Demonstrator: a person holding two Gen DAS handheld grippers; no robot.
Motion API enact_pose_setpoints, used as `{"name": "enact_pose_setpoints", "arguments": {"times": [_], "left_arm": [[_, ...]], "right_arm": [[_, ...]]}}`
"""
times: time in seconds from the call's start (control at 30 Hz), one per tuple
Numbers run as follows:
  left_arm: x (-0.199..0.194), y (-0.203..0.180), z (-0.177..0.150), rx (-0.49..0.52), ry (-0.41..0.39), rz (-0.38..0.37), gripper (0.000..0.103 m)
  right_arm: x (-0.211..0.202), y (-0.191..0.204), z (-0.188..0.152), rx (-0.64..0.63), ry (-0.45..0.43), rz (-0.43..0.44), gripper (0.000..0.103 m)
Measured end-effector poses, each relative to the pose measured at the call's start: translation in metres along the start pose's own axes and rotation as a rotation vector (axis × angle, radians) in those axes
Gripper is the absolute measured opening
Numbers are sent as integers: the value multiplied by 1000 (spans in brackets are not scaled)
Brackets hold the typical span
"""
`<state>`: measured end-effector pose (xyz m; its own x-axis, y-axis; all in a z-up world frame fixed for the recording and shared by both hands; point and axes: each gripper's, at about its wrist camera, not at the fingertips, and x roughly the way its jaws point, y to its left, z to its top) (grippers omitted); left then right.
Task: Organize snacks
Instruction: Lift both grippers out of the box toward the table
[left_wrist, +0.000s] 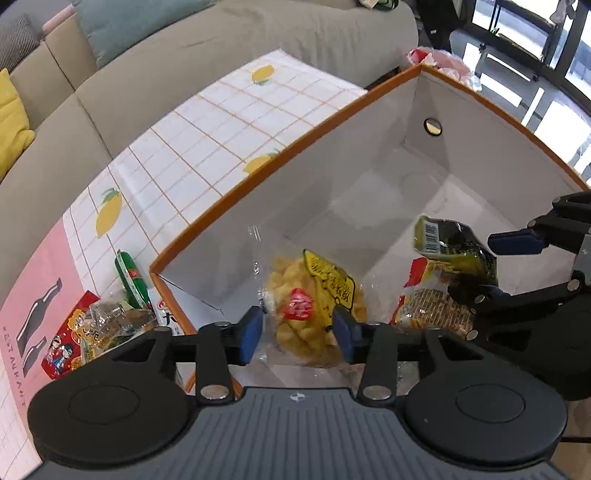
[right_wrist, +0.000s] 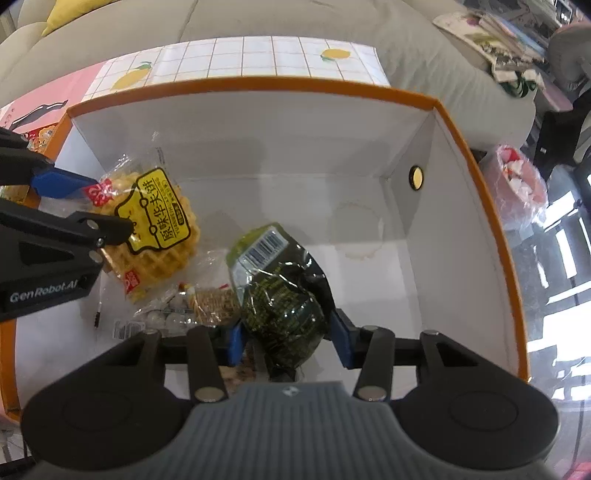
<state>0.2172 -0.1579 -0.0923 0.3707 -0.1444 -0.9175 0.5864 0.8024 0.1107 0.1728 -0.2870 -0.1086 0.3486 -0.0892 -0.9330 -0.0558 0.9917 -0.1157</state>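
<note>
A white box with an orange rim (left_wrist: 258, 173) (right_wrist: 258, 83) stands on the table. My left gripper (left_wrist: 297, 334) is shut on a clear pack of yellow waffles (left_wrist: 314, 306) (right_wrist: 155, 229) and holds it inside the box. My right gripper (right_wrist: 288, 341) is shut on a dark green snack packet (right_wrist: 280, 295) (left_wrist: 454, 247), also inside the box. My right gripper also shows at the right of the left wrist view (left_wrist: 495, 266). Under them a snack pack with a red and yellow wrapper (left_wrist: 432, 295) (right_wrist: 210, 302) lies on the box floor.
Several loose snack packs (left_wrist: 92, 325) lie on the table left of the box, on a lemon-print checked cloth (left_wrist: 207, 140). A beige sofa (left_wrist: 221, 40) runs behind the table. A pink bag (right_wrist: 521, 181) sits beyond the box's right side.
</note>
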Motion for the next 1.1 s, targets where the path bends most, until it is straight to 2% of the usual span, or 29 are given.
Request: {"name": "enact_pose_setpoints", "arguments": {"times": [0.1,0.27,0.33,0.47,0.57,0.67,0.8,0.97,1.1], "left_arm": [[-8,3,0,-3,-25,4,66],[-26,7,0,4,-52,6,69],[-37,8,0,1,-80,6,73],[-59,14,-5,-35,-153,12,74],[-78,19,-13,-70,-232,20,74],[-95,25,-25,-113,-308,35,74],[-112,34,-43,-164,-359,74,73],[-131,48,-76,-228,-457,112,73],[-143,62,-105,-315,-496,170,73]], "right_arm": [[-7,2,2,-11,-15,-15,53],[-22,1,3,-10,-44,-38,54],[-32,1,2,0,-68,-44,59],[-54,-2,-3,40,-132,-33,60],[-73,-5,-10,112,-204,4,71],[-89,-1,-19,178,-277,45,73],[-110,13,-29,218,-381,62,76],[-123,37,-39,260,-457,114,76],[-130,63,-47,249,-509,116,76]]}}
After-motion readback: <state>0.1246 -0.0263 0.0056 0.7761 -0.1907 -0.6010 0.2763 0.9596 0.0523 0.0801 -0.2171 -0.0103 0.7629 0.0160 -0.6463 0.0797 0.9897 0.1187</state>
